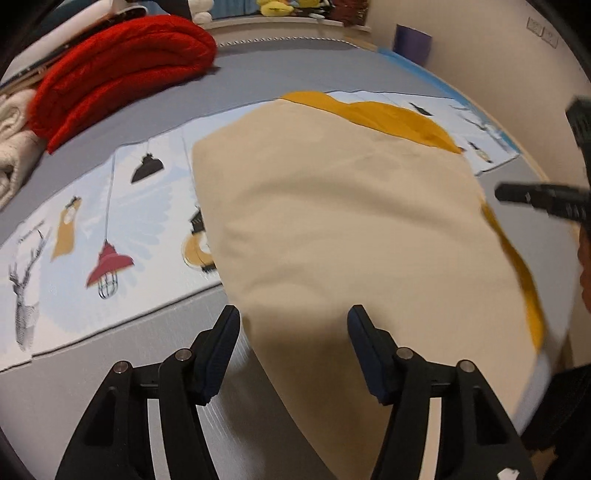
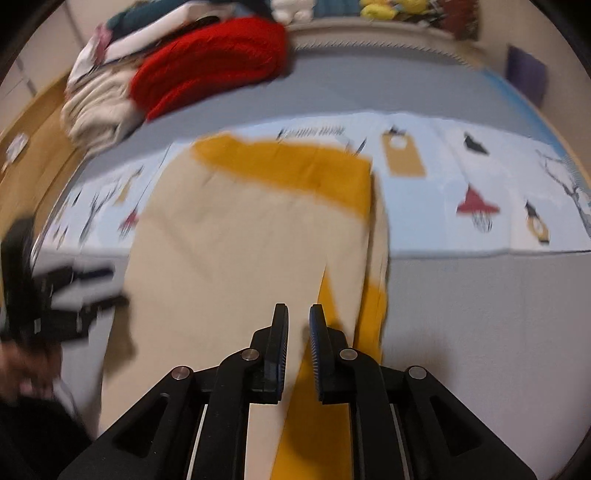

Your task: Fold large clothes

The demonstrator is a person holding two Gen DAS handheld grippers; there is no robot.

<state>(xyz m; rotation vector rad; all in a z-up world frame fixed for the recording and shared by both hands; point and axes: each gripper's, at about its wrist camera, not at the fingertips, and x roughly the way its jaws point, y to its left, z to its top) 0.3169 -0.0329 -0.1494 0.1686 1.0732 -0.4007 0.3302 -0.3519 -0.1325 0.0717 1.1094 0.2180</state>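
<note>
A large beige and mustard-yellow garment (image 1: 343,229) lies folded on the printed light-blue mat (image 1: 92,221), its near end over the grey surface. My left gripper (image 1: 293,321) is open and empty, its jaws wide apart over the garment's near left edge. My right gripper (image 2: 299,317) hovers over the garment's (image 2: 240,240) near right edge where the yellow lining shows; its jaws are a narrow gap apart with nothing between them. Each gripper shows at the side of the other's view: the right one in the left wrist view (image 1: 546,199), the left one in the right wrist view (image 2: 66,295).
A folded red blanket (image 1: 122,74) and cream knit textiles (image 1: 14,147) are stacked at the far left of the grey surface (image 1: 295,62). Plush toys (image 2: 388,9) sit on a ledge at the back. A purple bin (image 1: 412,42) stands by the wall.
</note>
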